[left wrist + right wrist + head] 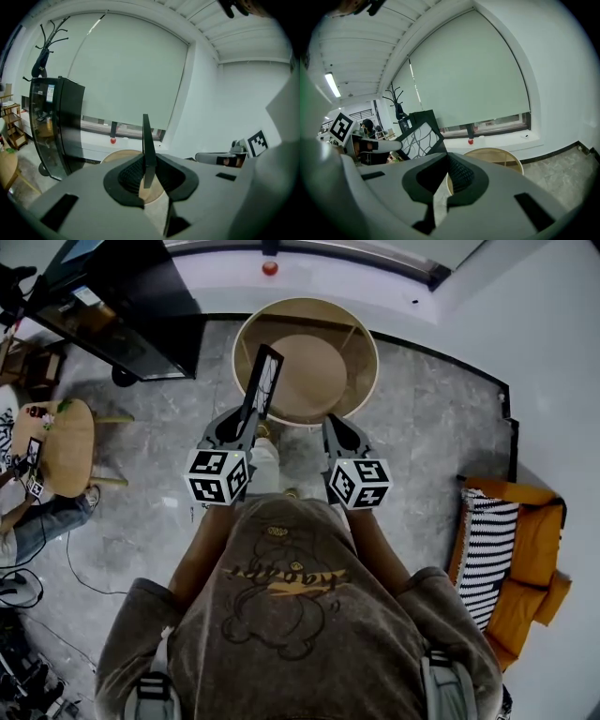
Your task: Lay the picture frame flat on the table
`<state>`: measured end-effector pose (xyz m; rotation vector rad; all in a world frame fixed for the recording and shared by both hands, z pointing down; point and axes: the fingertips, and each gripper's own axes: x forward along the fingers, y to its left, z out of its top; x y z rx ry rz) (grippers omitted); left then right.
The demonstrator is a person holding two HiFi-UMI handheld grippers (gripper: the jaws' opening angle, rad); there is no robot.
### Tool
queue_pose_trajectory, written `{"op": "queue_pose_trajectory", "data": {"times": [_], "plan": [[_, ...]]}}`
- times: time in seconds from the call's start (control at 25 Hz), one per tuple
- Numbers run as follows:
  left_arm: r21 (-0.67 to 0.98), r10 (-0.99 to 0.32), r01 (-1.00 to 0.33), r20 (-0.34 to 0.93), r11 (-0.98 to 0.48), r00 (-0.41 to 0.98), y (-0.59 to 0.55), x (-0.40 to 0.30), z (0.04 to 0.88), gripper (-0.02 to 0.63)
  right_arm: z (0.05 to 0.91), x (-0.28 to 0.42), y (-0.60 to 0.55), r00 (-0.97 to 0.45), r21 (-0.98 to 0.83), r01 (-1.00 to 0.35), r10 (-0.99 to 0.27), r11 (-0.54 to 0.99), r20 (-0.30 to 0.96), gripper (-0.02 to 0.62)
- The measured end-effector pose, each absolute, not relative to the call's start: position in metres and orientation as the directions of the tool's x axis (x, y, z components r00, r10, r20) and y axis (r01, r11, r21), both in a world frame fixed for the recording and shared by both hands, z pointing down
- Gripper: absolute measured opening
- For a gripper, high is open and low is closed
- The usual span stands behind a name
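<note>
The picture frame (262,381) is black with a white branching pattern. It stands upright over the near left edge of the round wooden table (361,343). My left gripper (242,423) is shut on its lower edge. In the left gripper view the frame (147,140) shows edge-on between the pads, above the table (119,155). My right gripper (334,426) hovers beside it at the table's near edge, shut with nothing in it. The right gripper view shows the frame (419,138) face-on at the left, and the table (497,154) beyond my right gripper (443,180).
A black cabinet (122,296) stands at the back left. A small round wooden table (66,442) with a seated person (37,521) is at the left. An orange chair with a striped cushion (511,549) is at the right. A red ball (270,268) lies by the far wall.
</note>
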<state>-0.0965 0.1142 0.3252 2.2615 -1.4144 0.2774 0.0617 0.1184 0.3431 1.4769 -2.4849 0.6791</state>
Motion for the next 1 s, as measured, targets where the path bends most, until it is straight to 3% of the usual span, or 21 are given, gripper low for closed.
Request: {"op": "queue_pose_trajectory", "data": {"times": [1.0], "plan": [[0.317, -0.679, -0.818, 0.455, -0.480, 0.575, -0.057, -0.101, 0.342, 0.083, 0.351, 0.044, -0.029, -0.394, -0.317, -0.908, -0.818, 0.274, 0.420, 0.020]]}}
